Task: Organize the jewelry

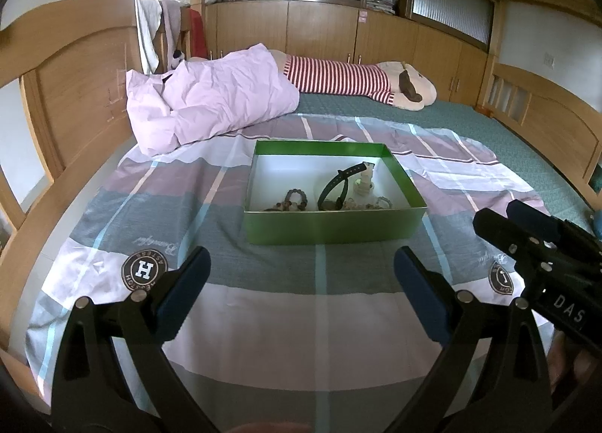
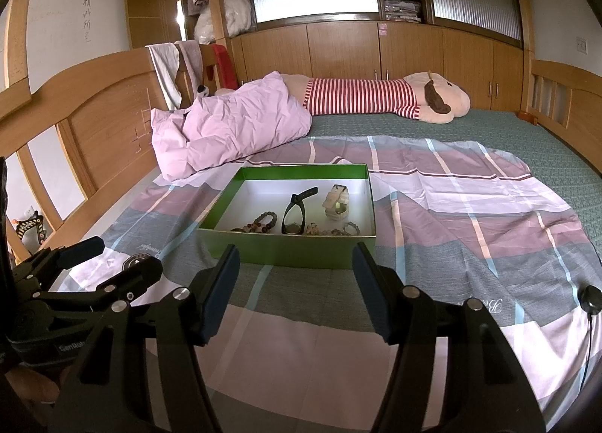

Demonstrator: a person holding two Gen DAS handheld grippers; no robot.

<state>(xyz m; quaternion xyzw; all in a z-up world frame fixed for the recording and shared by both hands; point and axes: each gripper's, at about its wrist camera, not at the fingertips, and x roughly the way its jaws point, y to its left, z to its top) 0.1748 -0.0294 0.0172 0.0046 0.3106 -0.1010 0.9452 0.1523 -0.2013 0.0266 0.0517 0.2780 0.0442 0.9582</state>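
Near the middle of the bed, a green box (image 2: 289, 253) with a white inside sits on a checked sheet (image 2: 470, 214), and all the jewelry lies in it. A black watch (image 2: 295, 212) rests at the centre of the box floor, its strap pointing toward 1 o'clock. Just beside it, at 3 o'clock, lies a pale cream watch (image 2: 336, 203). A beaded bracelet (image 2: 263, 223) lies at 9 o'clock from the black watch, with more beads trailing along the near wall. Small trinkets (image 2: 338, 230), too small to tell apart, lie along the near wall toward the box's 5 o'clock corner.

The right gripper (image 2: 295, 291) hovers over the sheet at 6 o'clock of the box, its blue-padded fingers set well apart with nothing between them. The left gripper (image 1: 301, 284) hangs likewise short of the box, fingers spread wide and empty. Each gripper shows in the other's view: the left at 9 o'clock of the right wrist view, the right at 3 o'clock of the left.

Beyond the box, at 11 o'clock, a rumpled lilac pillow (image 2: 233, 128) lies against the wooden headboard (image 2: 101, 131). At 12 to 1 o'clock a long plush toy (image 2: 376, 98) in a red-striped shirt stretches across the green mattress (image 2: 508, 131), with wooden cupboards (image 2: 338, 52) behind it.
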